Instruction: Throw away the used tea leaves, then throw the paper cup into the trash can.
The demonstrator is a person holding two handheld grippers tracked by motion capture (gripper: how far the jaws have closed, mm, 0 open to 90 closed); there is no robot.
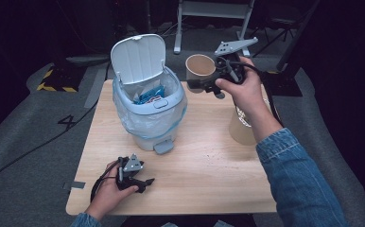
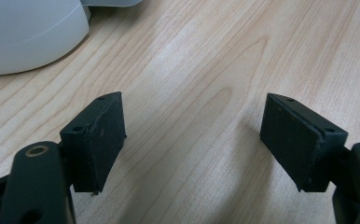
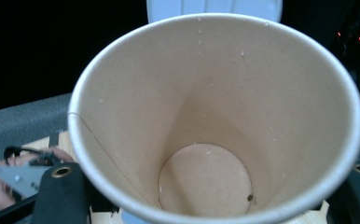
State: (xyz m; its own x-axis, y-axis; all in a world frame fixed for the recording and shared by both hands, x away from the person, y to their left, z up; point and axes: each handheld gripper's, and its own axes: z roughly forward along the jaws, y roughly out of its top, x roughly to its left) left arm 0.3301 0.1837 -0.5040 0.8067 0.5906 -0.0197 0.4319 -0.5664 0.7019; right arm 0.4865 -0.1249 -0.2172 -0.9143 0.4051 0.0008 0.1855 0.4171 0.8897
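Paper cup is being held by the right gripper, lifted off the table and hanging just right of the open pedal bin, at about rim height. Jaws are pinching the cup's lower wall; in the right gripper view they are sitting either side of it, mouth facing the camera. Judging by the tilt and the flipped-up lid, the cup is being brought over for dumping into the bin: the lid is already out of the way and the liner bag is holding blue wrappers.

Left gripper is idling low at the table's near edge, clear of the bin's pedal, probably parked so it isn't blocking the right hand's path. Its pads are spread wide over bare wood, gripping nothing.

Cup looks like plain kraft paper, tapered, white rolled rim. Inside is empty apart from a few droplets on the wall and a dark speck near the base. No crushing visible.

A second tan container is standing behind the right forearm, mostly hidden.
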